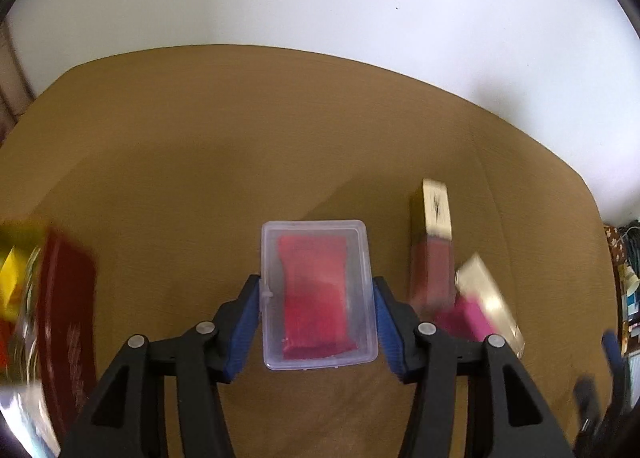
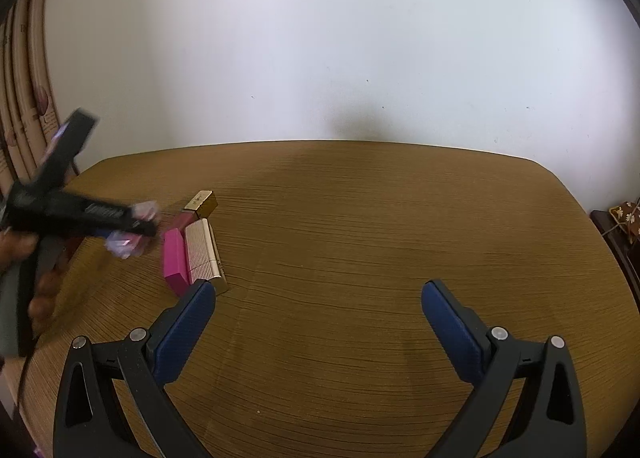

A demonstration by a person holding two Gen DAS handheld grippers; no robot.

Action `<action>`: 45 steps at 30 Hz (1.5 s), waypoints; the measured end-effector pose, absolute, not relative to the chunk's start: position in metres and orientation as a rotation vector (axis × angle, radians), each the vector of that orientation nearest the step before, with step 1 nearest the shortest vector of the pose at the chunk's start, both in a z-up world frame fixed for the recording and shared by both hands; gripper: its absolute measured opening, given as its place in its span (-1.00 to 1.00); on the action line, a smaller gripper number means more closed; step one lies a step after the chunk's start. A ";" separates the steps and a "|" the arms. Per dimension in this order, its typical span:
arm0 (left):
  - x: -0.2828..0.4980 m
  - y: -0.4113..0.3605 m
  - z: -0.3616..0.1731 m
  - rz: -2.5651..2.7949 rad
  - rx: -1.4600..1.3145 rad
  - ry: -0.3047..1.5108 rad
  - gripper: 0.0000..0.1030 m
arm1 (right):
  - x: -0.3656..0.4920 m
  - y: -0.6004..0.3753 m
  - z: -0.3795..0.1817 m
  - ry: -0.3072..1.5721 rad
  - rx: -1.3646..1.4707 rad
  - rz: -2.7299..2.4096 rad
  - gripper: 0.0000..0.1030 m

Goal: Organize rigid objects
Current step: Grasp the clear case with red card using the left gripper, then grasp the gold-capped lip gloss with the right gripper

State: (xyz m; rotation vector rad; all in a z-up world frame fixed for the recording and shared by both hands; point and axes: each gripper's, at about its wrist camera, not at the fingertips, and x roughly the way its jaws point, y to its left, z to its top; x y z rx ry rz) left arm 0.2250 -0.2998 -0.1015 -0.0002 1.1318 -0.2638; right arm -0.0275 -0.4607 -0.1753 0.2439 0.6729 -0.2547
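Note:
My left gripper [image 1: 316,298] is shut on a clear plastic box [image 1: 318,294] with a red packet inside and holds it above the brown table [image 1: 200,146]. The box also shows blurred in the right wrist view [image 2: 128,242], under the left gripper [image 2: 80,214]. To its right lie a gold-capped mauve lip gloss [image 1: 434,242] and a gold and pink lipstick [image 1: 484,298]. Both show in the right wrist view, the gloss [image 2: 198,208] behind the lipstick [image 2: 200,254]. My right gripper [image 2: 318,298] is open and empty above the table [image 2: 380,218], its left fingertip next to the lipstick.
A dark red tin [image 1: 68,318] and a yellow and clear object [image 1: 16,290] sit blurred at the left edge of the left wrist view. A white wall [image 2: 320,38] stands behind the table. Clutter [image 1: 628,290] lies past the table's right edge.

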 end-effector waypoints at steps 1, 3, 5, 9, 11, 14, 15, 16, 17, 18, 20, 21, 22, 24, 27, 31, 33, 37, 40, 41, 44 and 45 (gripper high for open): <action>0.217 -0.301 -0.100 -0.251 -0.005 1.132 0.06 | -0.027 -0.461 -0.175 0.672 0.244 -0.252 0.99; 0.195 -0.288 -0.100 -0.251 -0.045 1.124 0.06 | -0.032 -0.462 -0.172 0.650 0.256 -0.238 0.99; 0.182 -0.281 -0.099 -0.245 -0.051 1.114 0.06 | -0.033 -0.466 -0.168 0.630 0.291 -0.177 0.99; 0.164 -0.275 -0.100 -0.255 -0.043 1.097 0.06 | 0.008 -0.463 -0.152 0.750 0.334 0.003 0.94; 0.161 -0.277 -0.100 -0.261 -0.026 1.091 0.07 | 0.044 -0.457 -0.134 0.802 0.376 0.068 0.90; 0.167 -0.278 -0.099 -0.272 -0.030 1.098 0.08 | 0.100 -0.447 -0.126 0.908 0.458 0.134 0.90; 0.168 -0.278 -0.098 -0.277 -0.029 1.101 0.08 | 0.115 -0.443 -0.127 0.943 0.466 0.142 0.90; 0.171 -0.277 -0.098 -0.279 -0.036 1.106 0.08 | 0.128 -0.438 -0.129 0.981 0.467 0.146 0.79; 0.165 -0.272 -0.102 -0.280 -0.041 1.108 0.09 | 0.143 -0.433 -0.133 1.012 0.463 0.130 0.76; 0.167 -0.273 -0.102 -0.285 -0.040 1.111 0.09 | 0.152 -0.428 -0.136 1.031 0.452 0.116 0.76; 0.173 -0.272 -0.110 -0.289 -0.044 1.109 0.09 | 0.169 -0.420 -0.145 1.083 0.437 0.088 0.76; 0.171 -0.267 -0.111 -0.291 -0.050 1.107 0.09 | 0.175 -0.418 -0.151 1.106 0.440 0.074 0.76; 0.167 -0.263 -0.108 -0.293 -0.053 1.105 0.09 | 0.180 -0.414 -0.156 1.131 0.444 0.065 0.75; 0.168 -0.263 -0.109 -0.300 -0.051 1.099 0.09 | 0.186 -0.410 -0.166 1.169 0.459 0.048 0.73; 0.159 -0.257 -0.110 -0.308 -0.062 1.093 0.09 | 0.194 -0.398 -0.176 1.206 0.426 0.030 0.69; 0.138 -0.241 -0.101 -0.318 -0.097 1.101 0.09 | 0.199 -0.383 -0.196 1.299 0.386 0.004 0.48; 0.139 -0.238 -0.101 -0.325 -0.117 1.106 0.09 | 0.199 -0.375 -0.197 1.298 0.341 -0.012 0.54; 0.137 -0.232 -0.097 -0.331 -0.122 1.105 0.09 | 0.203 -0.368 -0.201 1.309 0.384 0.032 1.00; 0.136 -0.237 -0.098 -0.332 -0.117 1.104 0.09 | 0.208 -0.355 -0.203 1.363 0.272 0.016 1.00; 0.135 -0.237 -0.098 -0.333 -0.118 1.106 0.08 | 0.209 -0.346 -0.205 1.395 0.208 -0.005 1.00; 0.139 -0.239 -0.096 -0.337 -0.123 1.108 0.08 | 0.207 -0.336 -0.205 1.392 0.175 -0.036 1.00; 0.139 -0.236 -0.095 -0.339 -0.125 1.109 0.08 | 0.206 -0.336 -0.204 1.383 0.193 -0.039 1.00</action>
